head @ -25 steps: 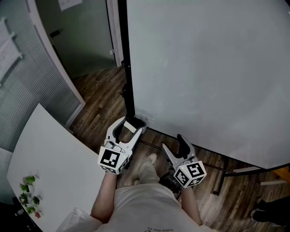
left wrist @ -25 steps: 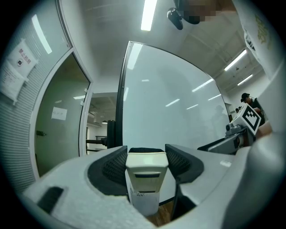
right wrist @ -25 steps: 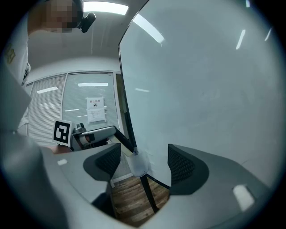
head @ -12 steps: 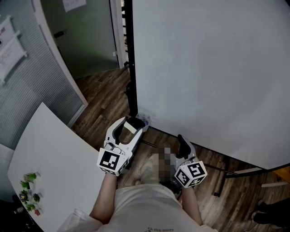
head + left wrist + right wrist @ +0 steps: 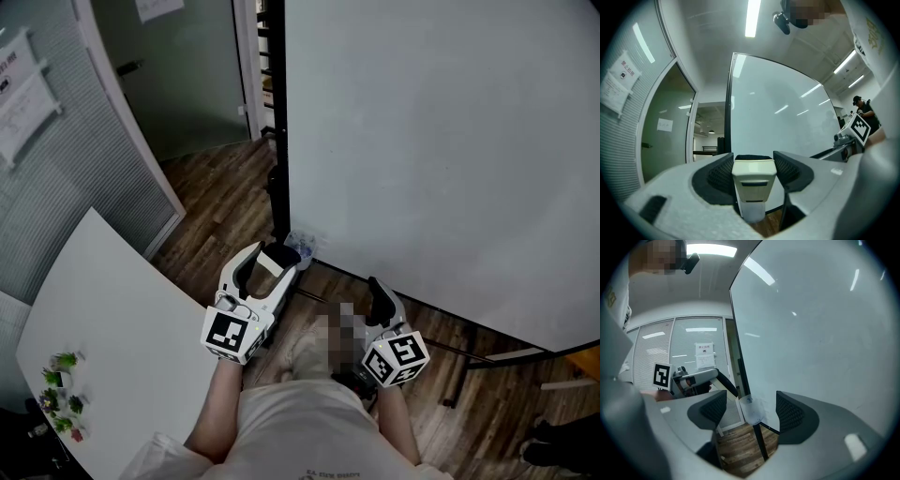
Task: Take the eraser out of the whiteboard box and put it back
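Note:
My left gripper (image 5: 271, 256) is shut on a cream eraser (image 5: 276, 262) and holds it level, just short of the whiteboard's lower left corner. In the left gripper view the eraser (image 5: 753, 185) stands upright between the dark pads (image 5: 721, 174), felt side away from the camera. The whiteboard box (image 5: 302, 246) is a small clear holder on that corner, a short gap beyond the eraser. My right gripper (image 5: 362, 300) hangs open and empty lower right. In the right gripper view the clear box (image 5: 753, 410) shows far ahead, with the left gripper (image 5: 701, 377) beside it.
The big whiteboard (image 5: 441, 141) fills the right of the head view on a black stand (image 5: 277, 169). A white table (image 5: 103, 319) with small green items (image 5: 58, 394) lies to my left. A blinds partition (image 5: 66, 159) and wood floor (image 5: 216, 197) are beyond.
The head view has swung a little, so the whiteboard sits further right. The left gripper keeps the eraser and stands slightly further from the box. The right gripper has not moved.

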{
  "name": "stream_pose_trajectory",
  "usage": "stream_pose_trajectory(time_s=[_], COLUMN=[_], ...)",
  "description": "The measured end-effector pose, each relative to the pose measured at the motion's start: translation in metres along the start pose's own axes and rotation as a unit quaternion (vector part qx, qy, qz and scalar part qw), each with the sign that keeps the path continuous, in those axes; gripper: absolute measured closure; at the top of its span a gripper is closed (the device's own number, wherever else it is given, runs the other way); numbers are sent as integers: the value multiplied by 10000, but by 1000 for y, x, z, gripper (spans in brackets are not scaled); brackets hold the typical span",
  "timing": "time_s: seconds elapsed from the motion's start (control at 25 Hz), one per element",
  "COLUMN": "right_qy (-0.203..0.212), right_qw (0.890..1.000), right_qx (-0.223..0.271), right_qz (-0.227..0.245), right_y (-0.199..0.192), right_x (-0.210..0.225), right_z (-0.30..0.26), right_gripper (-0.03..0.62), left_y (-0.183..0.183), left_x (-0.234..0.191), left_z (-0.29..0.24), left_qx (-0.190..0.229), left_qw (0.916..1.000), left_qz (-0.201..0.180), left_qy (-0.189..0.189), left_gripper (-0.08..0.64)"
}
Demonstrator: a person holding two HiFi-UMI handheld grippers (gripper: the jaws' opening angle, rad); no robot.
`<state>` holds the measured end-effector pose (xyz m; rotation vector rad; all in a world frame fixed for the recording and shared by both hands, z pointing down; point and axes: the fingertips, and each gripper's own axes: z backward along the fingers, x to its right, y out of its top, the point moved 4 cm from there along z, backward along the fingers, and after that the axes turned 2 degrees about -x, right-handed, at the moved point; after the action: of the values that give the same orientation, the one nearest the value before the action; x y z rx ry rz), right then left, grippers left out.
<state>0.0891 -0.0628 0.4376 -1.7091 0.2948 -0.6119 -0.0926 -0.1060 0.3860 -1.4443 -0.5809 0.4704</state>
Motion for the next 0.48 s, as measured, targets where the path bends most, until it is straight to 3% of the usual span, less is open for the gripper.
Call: stream_pose_trajectory(time_s=[0.48], right_qy=[3], right_qw=[10000], right_qx=[-13], right_qz=[-2], right_y=[0], right_x=[-1], right_z=[-4], right_gripper=[270], left_y=[2], left_x=[-5], left_z=[1], left_qx=[6], left_qw=[10000], left_qz=[-12], left_qy=[18], left_gripper=[298])
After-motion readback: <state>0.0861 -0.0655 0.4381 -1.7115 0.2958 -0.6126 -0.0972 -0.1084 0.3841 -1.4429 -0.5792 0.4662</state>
